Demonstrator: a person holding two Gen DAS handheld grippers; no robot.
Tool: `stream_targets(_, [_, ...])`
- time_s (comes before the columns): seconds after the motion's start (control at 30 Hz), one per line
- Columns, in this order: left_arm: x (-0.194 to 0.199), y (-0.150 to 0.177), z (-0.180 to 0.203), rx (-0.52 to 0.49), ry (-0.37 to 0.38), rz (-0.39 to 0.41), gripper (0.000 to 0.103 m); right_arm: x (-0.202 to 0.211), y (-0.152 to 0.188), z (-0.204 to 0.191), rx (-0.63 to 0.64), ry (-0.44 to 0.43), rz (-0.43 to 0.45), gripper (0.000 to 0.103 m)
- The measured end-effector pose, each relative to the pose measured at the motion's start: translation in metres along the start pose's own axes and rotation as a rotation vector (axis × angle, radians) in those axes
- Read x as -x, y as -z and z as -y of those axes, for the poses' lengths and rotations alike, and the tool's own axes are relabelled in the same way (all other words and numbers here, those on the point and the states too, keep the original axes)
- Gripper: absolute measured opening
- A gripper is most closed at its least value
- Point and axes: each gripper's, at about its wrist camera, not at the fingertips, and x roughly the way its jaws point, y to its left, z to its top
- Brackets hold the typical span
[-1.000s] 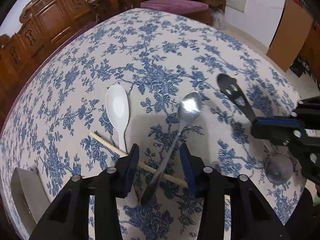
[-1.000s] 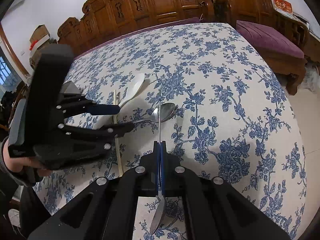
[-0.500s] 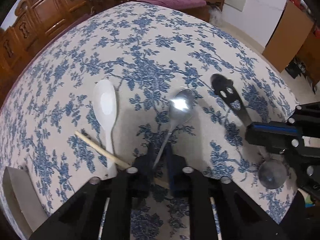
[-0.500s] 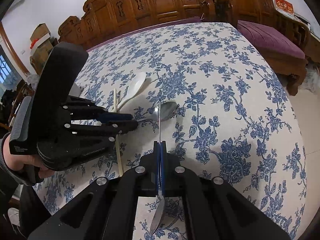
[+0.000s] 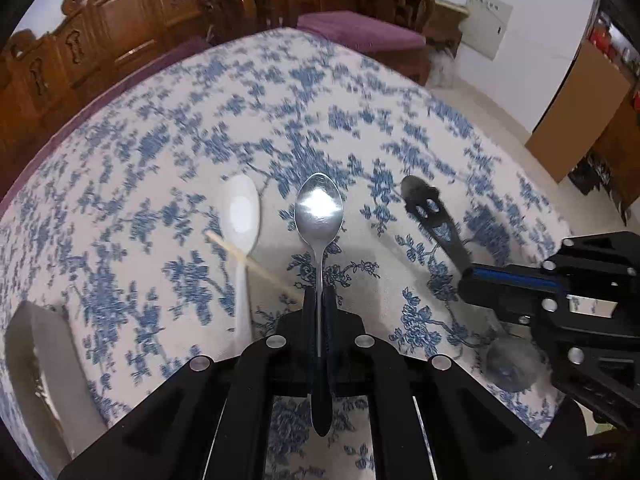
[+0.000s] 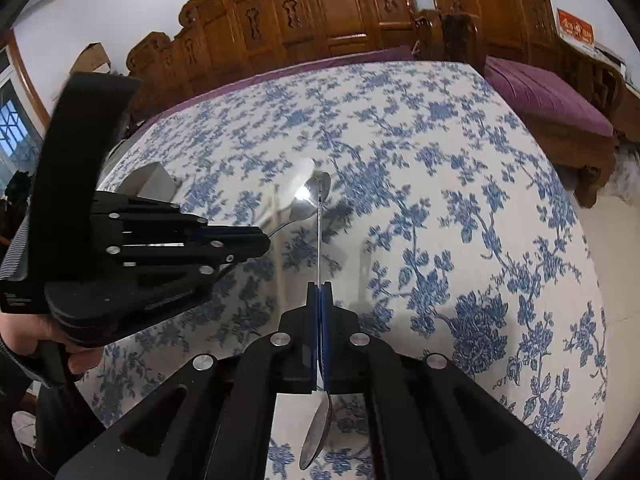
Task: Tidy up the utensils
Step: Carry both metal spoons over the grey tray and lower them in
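Note:
My left gripper (image 5: 319, 294) is shut on the handle of a steel spoon (image 5: 319, 208) and holds it lifted above the floral tablecloth (image 5: 168, 152), bowl pointing away. My right gripper (image 6: 319, 286) is shut on a dark slotted utensil (image 5: 430, 212), seen edge-on as a thin strip (image 6: 319, 232) in the right wrist view, with its rounded end (image 6: 316, 436) hanging behind the fingers. A white plastic spoon (image 5: 240, 216) and a wooden chopstick (image 5: 256, 262) lie on the cloth left of the steel spoon. The left gripper (image 6: 256, 244) and steel spoon (image 6: 308, 200) also show in the right wrist view.
A grey metal container (image 5: 36, 364) stands at the table's near left; it shows in the right wrist view (image 6: 150, 180) too. Carved wooden chairs (image 6: 320, 12) line the far side. A purple cushioned bench (image 6: 548, 96) stands beyond the right edge.
My left gripper closed on the steel spoon's handle and lifted it off the cloth. The right gripper kept holding the dark utensil and rose with it.

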Motion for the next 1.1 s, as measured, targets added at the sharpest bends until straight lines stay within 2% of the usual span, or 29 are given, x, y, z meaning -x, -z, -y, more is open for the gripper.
stream_targets(0.2, [0.041, 0.007, -0.015, 0.021, -0.023, 0.065, 0.004, 0.006, -0.009, -0.028, 0.038, -0.001, 0.028, 0.002])
stream_targets(0.63, [0.109, 0.051, -0.091, 0.131, -0.096, 0.143, 0.004, 0.01, -0.041, -0.118, 0.143, -0.047, 0.064, 0.002])
stream_targets(0.87, [0.128, 0.077, -0.137, 0.201, -0.135, 0.154, 0.004, 0.003, -0.052, -0.166, 0.199, -0.077, 0.068, 0.002])
stream_targets(1.1, [0.126, 0.104, -0.177, 0.282, -0.149, 0.135, 0.004, -0.007, -0.056, -0.205, 0.243, -0.102, 0.054, 0.002])
